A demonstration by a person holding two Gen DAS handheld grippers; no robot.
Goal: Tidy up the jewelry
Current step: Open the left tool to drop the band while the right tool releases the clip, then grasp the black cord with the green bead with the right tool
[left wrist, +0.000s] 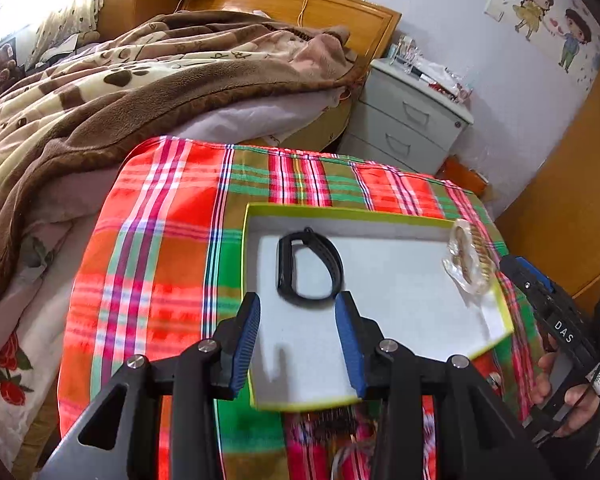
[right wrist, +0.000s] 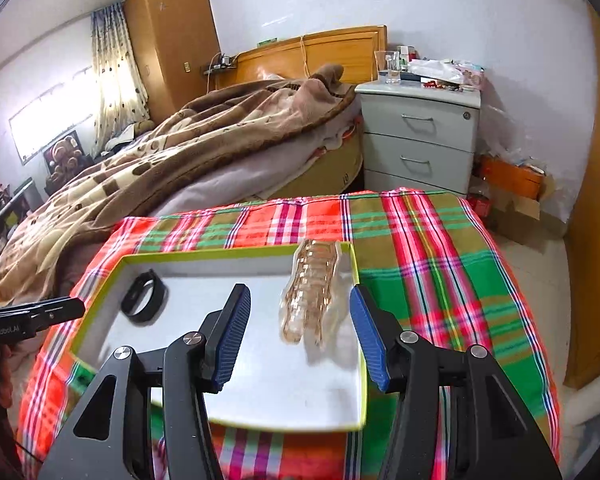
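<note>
A tabletop draped in a bright red, green and orange plaid cloth stands beside a bed heaped with a brown paw-print blanket. On the cloth lies a shallow tray with a yellow-green rim and a pale, flat floor. Inside the tray, toward its far left part, rests a black wristband looped shut and lying on its side. At the tray's far right edge sits a gold chain bracelet wrapped around a clear plastic holder; seen from the right wrist view the same bracelet leans against the tray's right wall, slightly blurred. The left tongs hang above the near part of the tray, their blue ribbed pads spread apart with nothing between them, the wristband lying just beyond their tips. The right tongs also stand spread wide above the tray, empty, with the bracelet just ahead between the lines of their two fingers but not touched by either pad. A hand grips the handle of the right tongs at the right border of the left wrist view. Behind the tabletop stands a pale grey bedside cabinet with drawers and a cluttered top, next to the wooden headboard.
</note>
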